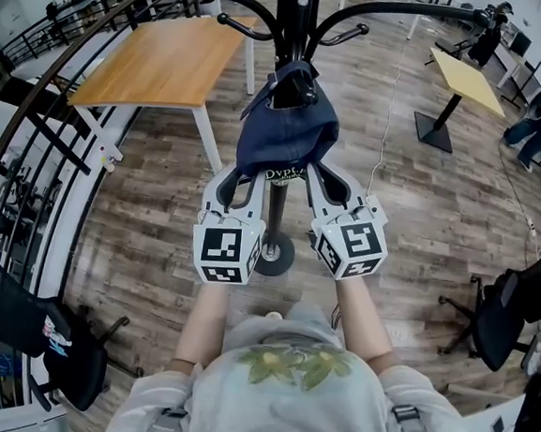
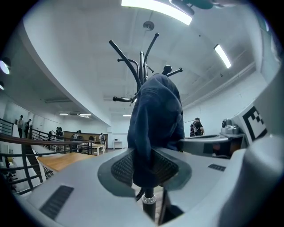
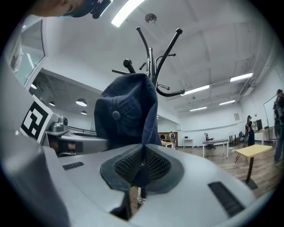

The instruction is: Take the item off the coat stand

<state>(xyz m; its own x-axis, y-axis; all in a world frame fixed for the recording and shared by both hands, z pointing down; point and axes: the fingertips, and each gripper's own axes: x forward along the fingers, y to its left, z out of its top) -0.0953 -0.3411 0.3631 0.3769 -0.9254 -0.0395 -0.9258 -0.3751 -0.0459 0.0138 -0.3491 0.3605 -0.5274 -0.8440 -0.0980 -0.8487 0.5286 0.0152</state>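
A dark blue cap (image 1: 287,132) hangs from a hook of the black coat stand (image 1: 295,6), straight ahead of me. My left gripper (image 1: 246,175) holds the cap's lower left edge, and my right gripper (image 1: 319,179) holds its lower right edge. In the left gripper view the cap (image 2: 155,115) drops between the left gripper's (image 2: 144,168) pads, which press on a thick fold of cloth. In the right gripper view the right gripper (image 3: 142,166) pinches a thin edge of the cap (image 3: 126,115). The stand's arms (image 2: 142,66) (image 3: 151,57) rise above the cap.
The stand's round base (image 1: 274,253) sits on the wood floor between my grippers. A wooden table (image 1: 162,55) stands at the back left beside a curved black railing (image 1: 35,114). A yellow table (image 1: 466,77) is at the back right; office chairs (image 1: 497,315) (image 1: 70,353) flank me.
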